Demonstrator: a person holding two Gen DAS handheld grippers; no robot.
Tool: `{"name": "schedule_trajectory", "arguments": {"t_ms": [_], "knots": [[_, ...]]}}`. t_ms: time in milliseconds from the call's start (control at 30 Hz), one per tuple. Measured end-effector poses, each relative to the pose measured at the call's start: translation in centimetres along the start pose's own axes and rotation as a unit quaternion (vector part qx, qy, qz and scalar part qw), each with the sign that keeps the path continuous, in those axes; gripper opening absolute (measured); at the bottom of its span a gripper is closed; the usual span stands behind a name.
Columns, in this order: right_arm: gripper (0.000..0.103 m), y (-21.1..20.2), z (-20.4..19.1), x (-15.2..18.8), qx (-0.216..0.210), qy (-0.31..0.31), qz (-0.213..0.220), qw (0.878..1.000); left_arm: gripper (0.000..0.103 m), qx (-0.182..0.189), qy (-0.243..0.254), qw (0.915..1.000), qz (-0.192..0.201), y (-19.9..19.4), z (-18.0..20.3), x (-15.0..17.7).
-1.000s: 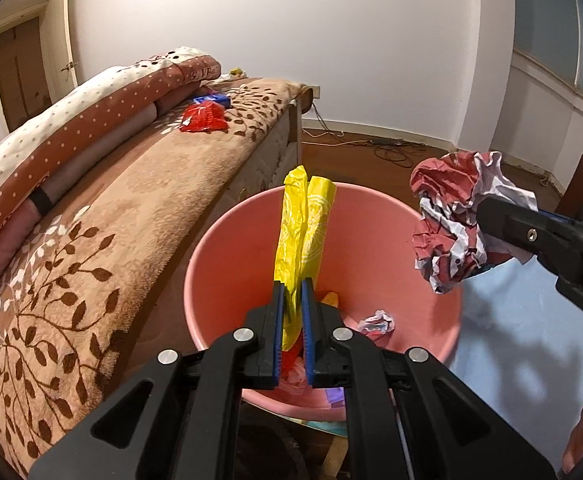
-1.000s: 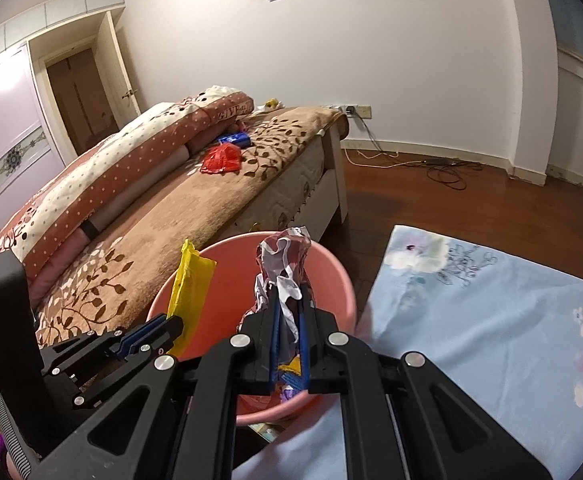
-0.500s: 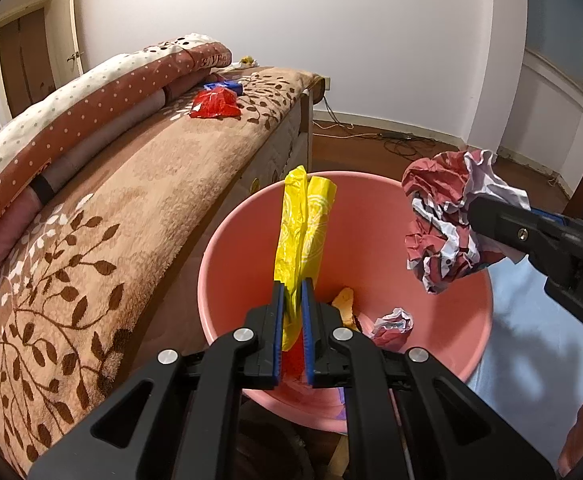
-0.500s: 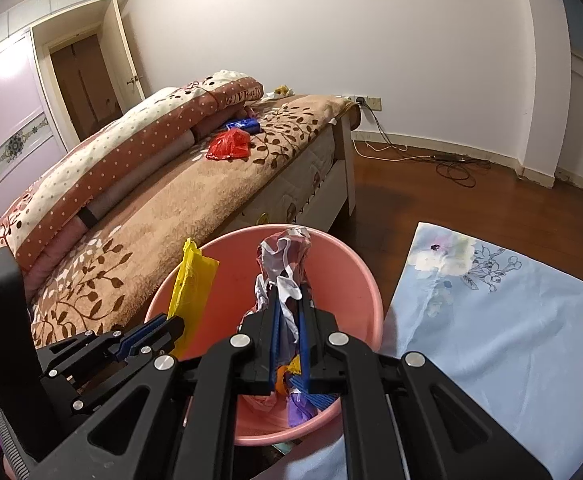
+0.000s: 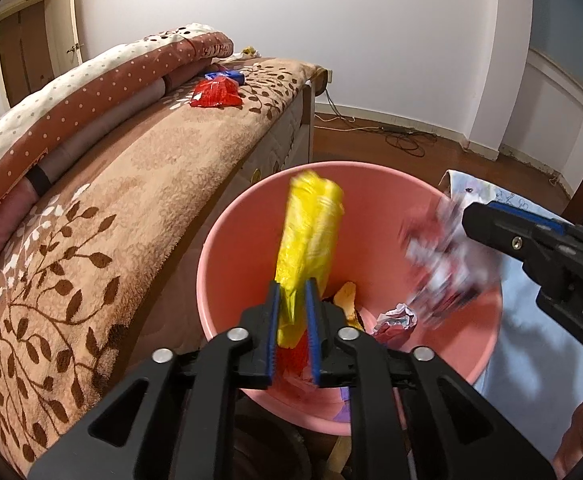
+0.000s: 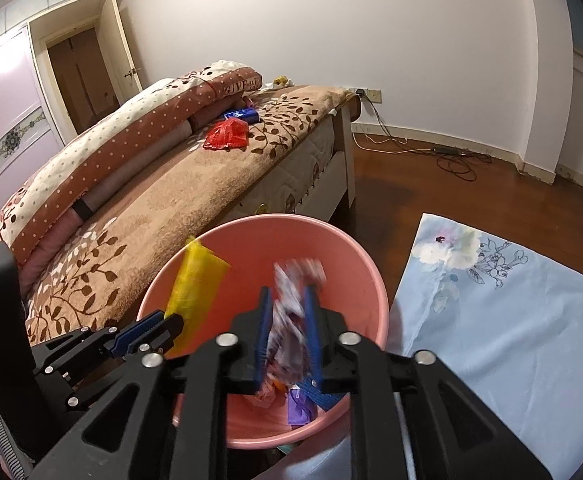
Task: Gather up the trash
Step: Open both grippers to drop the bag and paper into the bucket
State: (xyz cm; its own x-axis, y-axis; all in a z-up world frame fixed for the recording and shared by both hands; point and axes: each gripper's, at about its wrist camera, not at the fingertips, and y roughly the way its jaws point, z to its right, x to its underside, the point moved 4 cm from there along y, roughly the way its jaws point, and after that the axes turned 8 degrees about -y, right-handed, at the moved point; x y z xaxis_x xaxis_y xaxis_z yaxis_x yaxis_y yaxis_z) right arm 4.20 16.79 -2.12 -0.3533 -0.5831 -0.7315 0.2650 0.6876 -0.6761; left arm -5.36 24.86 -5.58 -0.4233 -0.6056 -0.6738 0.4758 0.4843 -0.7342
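Observation:
A pink bucket (image 5: 227,248) (image 6: 355,252) stands beside the bed and holds several wrappers. My left gripper (image 5: 291,292) is over it, jaws slightly parted around a yellow wrapper (image 5: 311,236) that still stands between them; the wrapper also shows in the right wrist view (image 6: 195,284). My right gripper (image 6: 287,300) has its jaws parted, and a red-and-white crumpled wrapper (image 6: 291,312) (image 5: 443,264) is blurred, dropping between them into the bucket.
A red wrapper (image 5: 215,94) (image 6: 227,136) and a blue packet (image 5: 227,76) (image 6: 243,114) lie on the brown leaf-patterned bed (image 5: 111,200). A light blue floral cloth (image 6: 511,320) covers the floor to the right. Cables (image 6: 451,160) lie by the far wall.
Both grippers' jaws have opened a little over the bucket. The red-and-white wrapper has slipped down and is blurred in motion. The yellow wrapper has tilted.

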Motion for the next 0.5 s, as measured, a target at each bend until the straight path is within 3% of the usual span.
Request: {"name": "schedule_trajectory", "arguments": {"t_ms": [100,333,500], "knots": [[0.024,-0.04,0.15,0.05,0.001,0.002,0.001,1.0,0.034,0.002,-0.004,1.0,-0.003,0.09,-0.09,0.06],[0.029,-0.09,0.7,0.41,0.001,0.011,-0.002,1.0,0.042,0.006,-0.008,0.9999,-0.006,0.08,-0.06,0.06],[0.034,-0.5,1.02,0.79,0.001,0.018,0.0,1.0,0.043,0.012,-0.006,0.9999,-0.005,-0.13,0.18,0.1]]}}
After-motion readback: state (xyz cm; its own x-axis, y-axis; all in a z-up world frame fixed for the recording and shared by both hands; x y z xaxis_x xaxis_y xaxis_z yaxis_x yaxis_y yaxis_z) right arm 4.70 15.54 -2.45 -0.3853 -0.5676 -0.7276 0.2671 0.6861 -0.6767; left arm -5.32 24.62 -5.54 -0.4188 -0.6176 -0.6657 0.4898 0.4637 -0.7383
